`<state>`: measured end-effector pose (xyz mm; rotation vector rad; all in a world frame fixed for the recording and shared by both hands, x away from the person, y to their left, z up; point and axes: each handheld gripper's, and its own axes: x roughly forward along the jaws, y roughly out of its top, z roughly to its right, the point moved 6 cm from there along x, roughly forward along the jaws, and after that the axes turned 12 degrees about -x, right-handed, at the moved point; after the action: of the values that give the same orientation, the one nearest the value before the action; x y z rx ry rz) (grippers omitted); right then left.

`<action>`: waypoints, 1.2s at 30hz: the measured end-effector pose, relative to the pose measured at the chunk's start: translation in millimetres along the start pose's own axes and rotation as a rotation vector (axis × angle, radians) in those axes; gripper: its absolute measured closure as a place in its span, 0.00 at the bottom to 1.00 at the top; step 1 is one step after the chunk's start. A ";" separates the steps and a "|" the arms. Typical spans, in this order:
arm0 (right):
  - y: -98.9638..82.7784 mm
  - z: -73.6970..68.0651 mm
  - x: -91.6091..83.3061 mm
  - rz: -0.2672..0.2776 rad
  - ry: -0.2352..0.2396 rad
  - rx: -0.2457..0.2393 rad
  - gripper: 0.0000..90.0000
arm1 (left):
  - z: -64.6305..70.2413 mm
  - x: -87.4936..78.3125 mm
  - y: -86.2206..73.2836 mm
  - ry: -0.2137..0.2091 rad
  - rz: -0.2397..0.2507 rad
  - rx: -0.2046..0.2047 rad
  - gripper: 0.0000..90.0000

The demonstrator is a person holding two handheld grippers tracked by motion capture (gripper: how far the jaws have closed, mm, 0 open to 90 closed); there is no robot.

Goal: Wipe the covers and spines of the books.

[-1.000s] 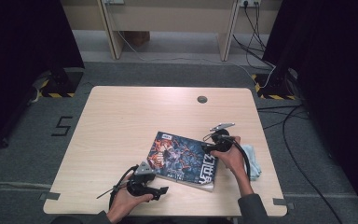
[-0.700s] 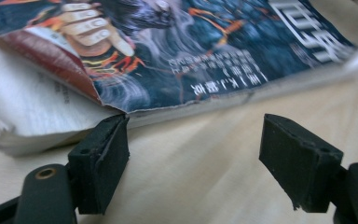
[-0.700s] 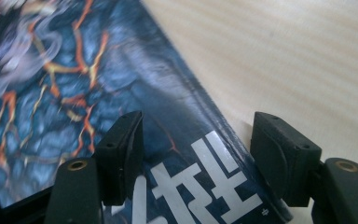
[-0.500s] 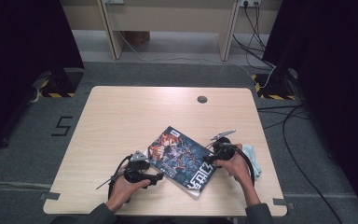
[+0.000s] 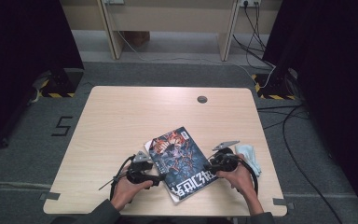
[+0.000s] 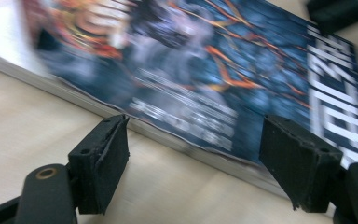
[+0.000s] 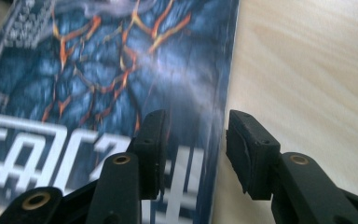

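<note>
Magazine (image 5: 182,161) with large white cover lettering, both hand-held grippers unclenched at its edges.

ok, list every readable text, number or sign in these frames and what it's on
"5": dark marking on the grey floor, left of the table.
Large white characters across the lower part of the book cover: big but stylised, not legible.
Small white print lines mid-cover: blurred, unreadable.
White label at the cover's top corner: too small.
</note>
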<state>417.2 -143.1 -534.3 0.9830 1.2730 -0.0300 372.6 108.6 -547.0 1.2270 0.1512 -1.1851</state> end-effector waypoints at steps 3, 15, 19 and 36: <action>4.7 2.4 5.3 0.009 -0.004 0.021 0.64 | 5.5 2.6 -1.4 0.006 -0.002 0.016 0.26; 1.6 -6.3 6.7 -0.014 0.032 0.022 0.66 | -1.1 12.7 7.1 0.054 0.011 0.034 0.23; -6.4 -17.3 -0.7 -0.018 0.076 0.041 0.70 | -5.9 11.5 8.5 0.054 0.009 0.024 0.27; 10.6 -3.0 19.3 0.082 0.022 0.193 0.65 | 6.0 5.5 -6.1 0.054 -0.023 0.090 0.28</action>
<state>427.1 -125.5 -543.3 1.2035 1.2653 -0.0803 367.6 101.4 -552.1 1.3399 0.1546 -1.1897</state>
